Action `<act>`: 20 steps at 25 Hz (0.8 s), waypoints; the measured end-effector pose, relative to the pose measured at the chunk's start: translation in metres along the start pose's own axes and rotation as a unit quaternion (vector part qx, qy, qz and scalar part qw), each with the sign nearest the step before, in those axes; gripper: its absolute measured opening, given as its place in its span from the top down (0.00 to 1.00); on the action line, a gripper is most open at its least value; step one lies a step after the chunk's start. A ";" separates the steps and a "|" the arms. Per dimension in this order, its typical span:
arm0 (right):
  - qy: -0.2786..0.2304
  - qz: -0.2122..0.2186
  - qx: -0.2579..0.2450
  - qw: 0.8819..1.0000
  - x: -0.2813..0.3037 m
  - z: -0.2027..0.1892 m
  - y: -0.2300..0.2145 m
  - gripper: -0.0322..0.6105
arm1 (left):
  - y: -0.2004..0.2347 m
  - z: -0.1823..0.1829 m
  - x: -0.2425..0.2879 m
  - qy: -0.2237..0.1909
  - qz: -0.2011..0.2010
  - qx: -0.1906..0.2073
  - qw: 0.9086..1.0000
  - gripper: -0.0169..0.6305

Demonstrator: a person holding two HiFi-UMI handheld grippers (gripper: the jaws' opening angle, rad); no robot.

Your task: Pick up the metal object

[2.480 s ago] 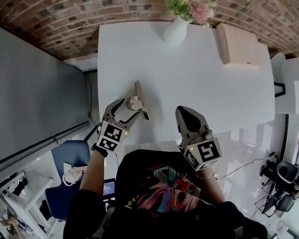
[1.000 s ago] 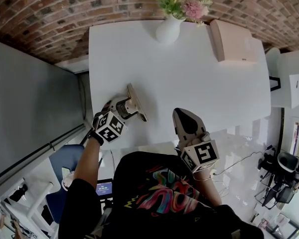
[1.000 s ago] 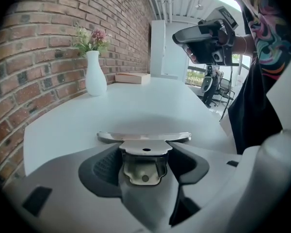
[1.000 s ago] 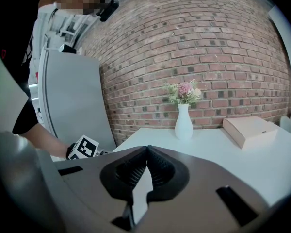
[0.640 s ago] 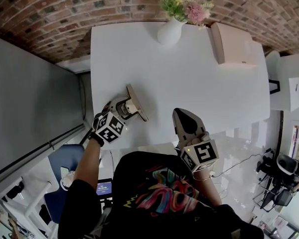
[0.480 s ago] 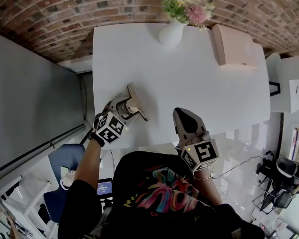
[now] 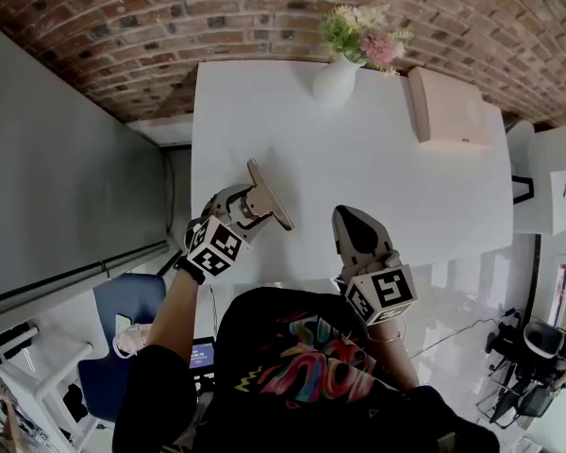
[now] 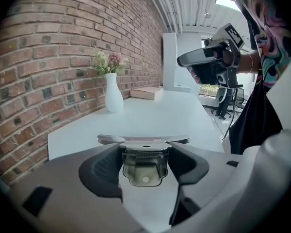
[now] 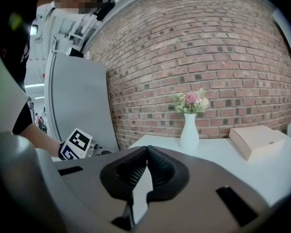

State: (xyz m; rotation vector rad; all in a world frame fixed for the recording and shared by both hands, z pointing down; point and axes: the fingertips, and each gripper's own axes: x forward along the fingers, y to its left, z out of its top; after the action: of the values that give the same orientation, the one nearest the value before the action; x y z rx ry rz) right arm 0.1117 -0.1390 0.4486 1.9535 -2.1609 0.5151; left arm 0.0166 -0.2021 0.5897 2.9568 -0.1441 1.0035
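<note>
Surface: a white, flat table top [image 7: 377, 173]. Its far edge meets the wall. The near edge is by the person's body.
Room: a red brick wall [image 7: 170, 17] runs behind the surface. A big plain grey panel [image 7: 66, 177] stands on the left side. A blue chair [image 7: 108, 366] is down on the floor at the left.
Vase: one small white round vase [image 7: 336, 81] with pink and white flowers [image 7: 363, 34], at the far edge by the brick wall.
Box: one flat, pale pink box [image 7: 448, 107], lying near the vase at the far right corner.
Metal object: one shiny grey metal object [image 8: 144, 166] with a long flat plate. It is over the near left part of the surface, well apart from the vase and the box. I cannot tell if it touches the surface.
Grippers: two, one in each hand.
Left gripper: the left gripper [image 8: 144, 154] has its jaws closed on the metal object, one jaw on each side of it.
Right gripper: the right gripper [image 9: 146, 152] has its jaws pressed together with nothing between them. It is over the near edge of the surface, apart from the metal object.
</note>
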 end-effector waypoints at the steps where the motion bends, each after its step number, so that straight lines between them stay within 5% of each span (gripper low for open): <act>1: -0.003 0.000 0.001 1.000 -0.001 0.002 0.001 0.92 | 0.001 0.005 -0.004 -0.005 0.006 -0.002 1.000 0.51; 15: -0.038 0.020 -0.026 0.999 -0.007 0.029 -0.005 0.92 | 0.012 0.076 -0.059 -0.079 0.098 -0.014 0.992 0.51; 20: -0.040 0.025 -0.023 0.999 -0.006 0.038 -0.011 0.92 | 0.024 0.097 -0.084 -0.109 0.163 -0.039 0.980 0.51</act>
State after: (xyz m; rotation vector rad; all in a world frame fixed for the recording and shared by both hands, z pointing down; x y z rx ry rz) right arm 0.1264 -0.1485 0.4128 1.9332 -2.2533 0.3965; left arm 0.0072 -0.2232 0.4616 3.0225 -0.6722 0.6675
